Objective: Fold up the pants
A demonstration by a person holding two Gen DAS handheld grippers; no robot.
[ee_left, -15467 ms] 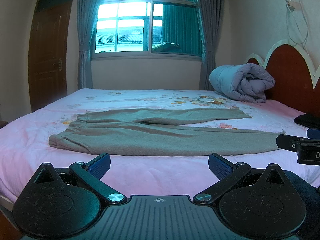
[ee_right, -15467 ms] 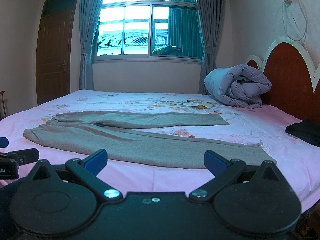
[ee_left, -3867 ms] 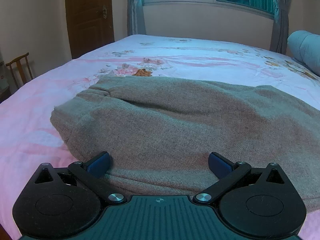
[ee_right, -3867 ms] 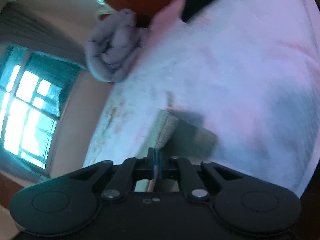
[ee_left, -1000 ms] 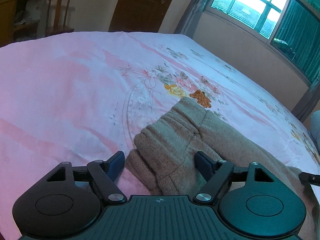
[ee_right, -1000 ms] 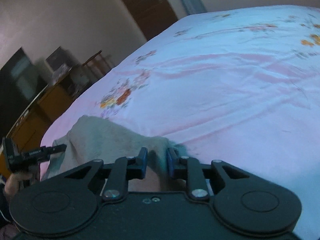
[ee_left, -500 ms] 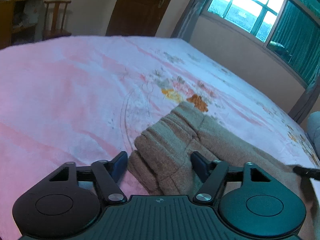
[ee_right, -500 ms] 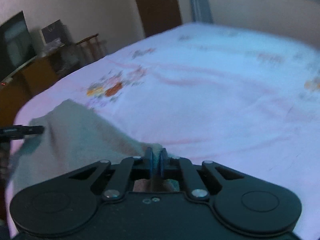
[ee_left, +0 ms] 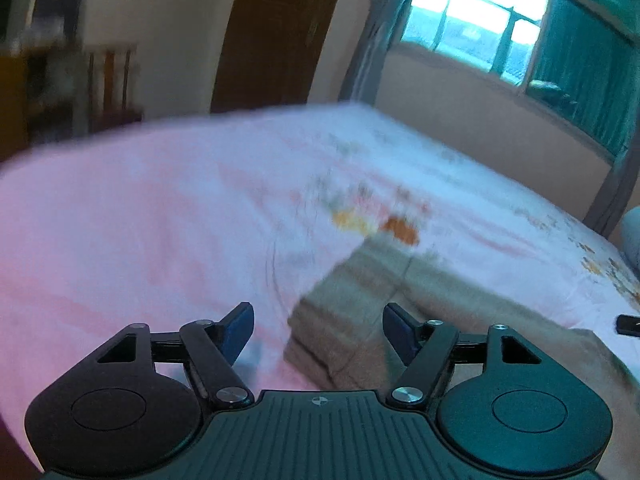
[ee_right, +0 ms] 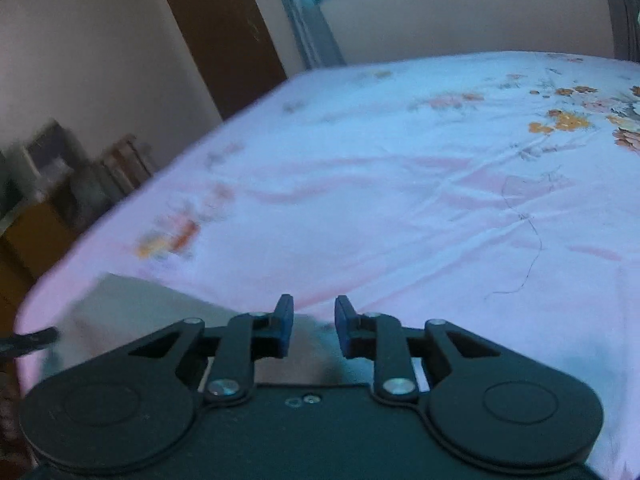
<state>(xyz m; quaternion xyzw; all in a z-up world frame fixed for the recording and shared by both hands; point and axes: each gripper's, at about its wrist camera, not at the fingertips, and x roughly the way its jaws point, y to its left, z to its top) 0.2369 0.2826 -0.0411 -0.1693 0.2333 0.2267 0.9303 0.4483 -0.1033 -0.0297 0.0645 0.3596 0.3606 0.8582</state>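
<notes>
**Right wrist lets go of the cloth**

Right wrist view: the right gripper (ee_right: 314, 326) has its blue fingers parted with a clear gap between them, where half a second ago they were pinched shut on the pants. Nothing sits in the gap now. The pants (ee_right: 152, 320) lie low on the left, a pale grey-green patch on the bed (ee_right: 400, 184), just beside the left finger, blurred.

Left wrist view: the left gripper (ee_left: 318, 330) stands wide open, wider than a moment back, its pads clear of the cloth. The pants (ee_left: 360, 308) sit folded on the pink sheet, their waistband end between and just ahead of the fingers, stretching off to the right. Whether the right finger touches the fabric cannot be told; the frame is smeared with motion. The view has tipped up since the last frame: the door (ee_left: 276, 32) and window (ee_left: 500, 32) now fill more of the top.
</notes>
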